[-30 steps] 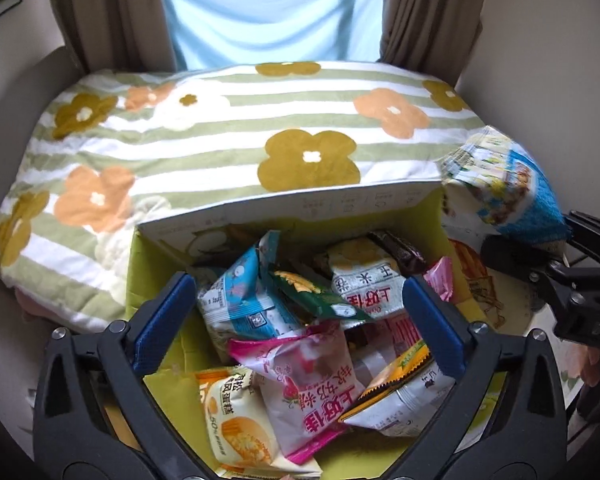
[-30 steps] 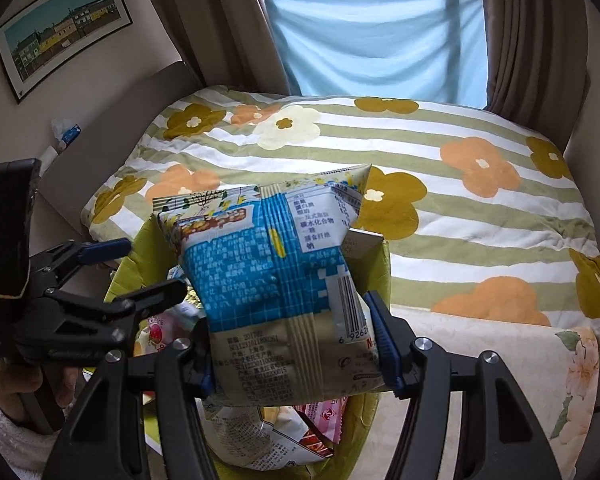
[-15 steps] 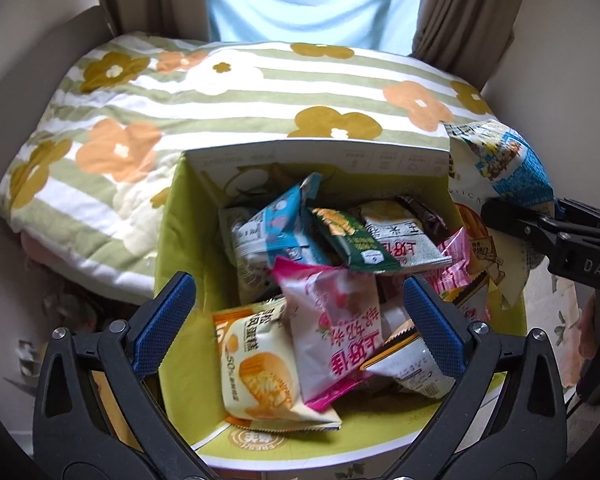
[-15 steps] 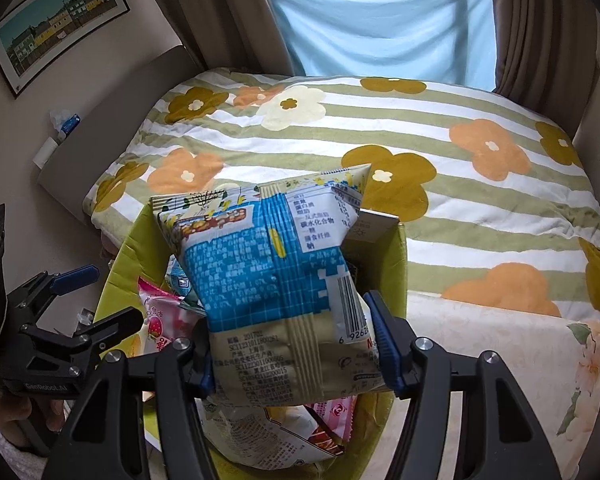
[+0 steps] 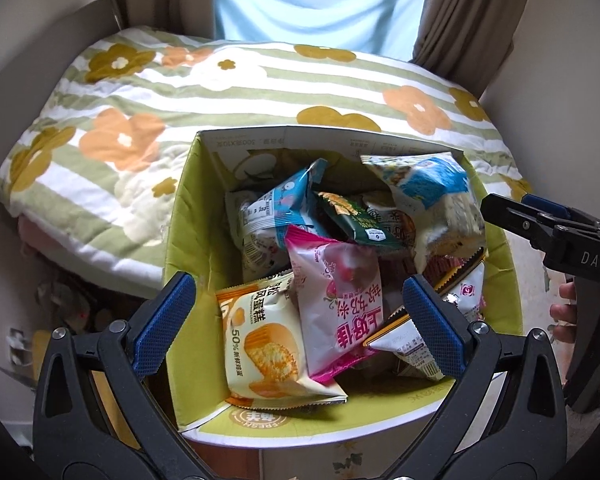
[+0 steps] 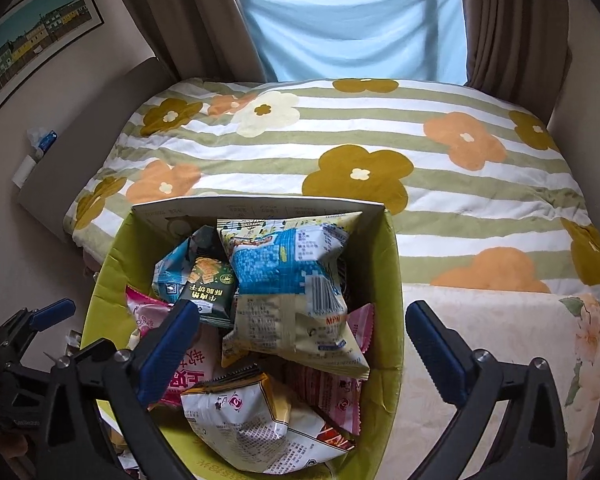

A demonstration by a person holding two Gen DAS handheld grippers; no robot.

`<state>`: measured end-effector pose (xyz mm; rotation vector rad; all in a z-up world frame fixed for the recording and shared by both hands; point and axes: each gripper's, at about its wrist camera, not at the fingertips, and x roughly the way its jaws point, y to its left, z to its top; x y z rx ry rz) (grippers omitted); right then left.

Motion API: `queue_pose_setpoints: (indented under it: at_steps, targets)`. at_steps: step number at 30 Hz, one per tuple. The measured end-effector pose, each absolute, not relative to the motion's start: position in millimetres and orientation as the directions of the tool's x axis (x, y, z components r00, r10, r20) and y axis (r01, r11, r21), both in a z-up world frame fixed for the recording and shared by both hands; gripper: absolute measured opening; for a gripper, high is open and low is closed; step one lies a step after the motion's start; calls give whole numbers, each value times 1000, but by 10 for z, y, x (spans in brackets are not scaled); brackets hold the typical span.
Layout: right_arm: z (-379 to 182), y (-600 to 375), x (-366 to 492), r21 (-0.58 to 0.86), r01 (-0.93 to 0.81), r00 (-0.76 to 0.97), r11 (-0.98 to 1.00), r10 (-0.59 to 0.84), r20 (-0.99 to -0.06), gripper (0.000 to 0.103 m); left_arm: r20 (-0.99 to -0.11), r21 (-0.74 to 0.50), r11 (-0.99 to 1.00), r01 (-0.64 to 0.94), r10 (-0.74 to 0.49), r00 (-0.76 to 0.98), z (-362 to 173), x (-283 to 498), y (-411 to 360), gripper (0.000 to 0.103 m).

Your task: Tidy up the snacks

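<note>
A green cardboard box holds several snack packets. A large blue and cream bag lies on top of the pile at the box's right side. A pink packet, an orange cake packet and a dark green cracker packet lie among the others. My left gripper is open and empty over the box's near edge. My right gripper is open and empty above the box; it also shows at the right in the left wrist view.
A bed with a striped flowered cover lies behind the box. A floral cream cloth lies to the right of the box. Curtains and a framed picture are on the walls.
My right gripper opened and let go of the blue and cream bag, which dropped into the box. My left gripper rose and drew back, showing the whole box.
</note>
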<state>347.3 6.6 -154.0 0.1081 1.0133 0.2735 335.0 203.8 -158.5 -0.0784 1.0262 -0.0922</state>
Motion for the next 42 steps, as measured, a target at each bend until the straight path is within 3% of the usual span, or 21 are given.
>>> queue_pose_setpoints:
  at_steps: [14,29,42]
  targets:
    - [-1146,-101,2976,207,-158,588,966,260,-766,103,-798,-88,995,42,-96,595,-1186,2924,1819,103]
    - [-242,-908,1253,69,-72,782,995,99,-616,103,-598,-65,995,76,-100,795,-238,1340,1052,103]
    - [-151,-1123,338,9,19,838,1000,-11,-546,103,-521,-47,996,70,-84,850,-125,441,864,103]
